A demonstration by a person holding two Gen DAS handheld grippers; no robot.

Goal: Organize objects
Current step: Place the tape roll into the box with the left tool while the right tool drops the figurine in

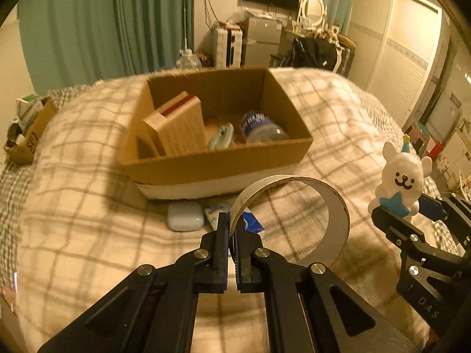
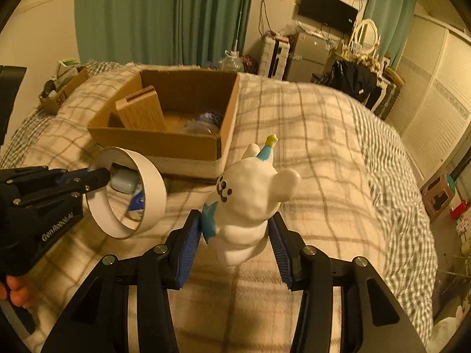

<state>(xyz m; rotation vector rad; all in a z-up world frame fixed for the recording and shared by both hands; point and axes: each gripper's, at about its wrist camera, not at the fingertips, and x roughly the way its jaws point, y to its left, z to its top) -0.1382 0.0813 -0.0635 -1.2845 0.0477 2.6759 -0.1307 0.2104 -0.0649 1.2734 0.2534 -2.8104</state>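
Observation:
My left gripper [image 1: 232, 229] is shut on the wall of a cardboard tape ring [image 1: 332, 206] and holds it above the bed; the ring also shows in the right wrist view [image 2: 153, 188]. My right gripper [image 2: 235, 229] is shut on a white bear figurine [image 2: 250, 197] with a blue party hat, also visible in the left wrist view [image 1: 401, 182]. An open cardboard box [image 1: 217, 158] sits on the bed ahead; it holds a tan book-like box [image 1: 179, 123], a clear bottle [image 1: 262, 129] and a pale blue stapler-like item [image 1: 222, 136].
A white earbud case [image 1: 185, 219] and a blue-white packet [image 1: 250, 225] lie on the plaid blanket [image 1: 73, 206] in front of the box. A small cardboard box of clutter [image 1: 26, 135] sits at the bed's far left. Curtains, fridge and wardrobe stand beyond.

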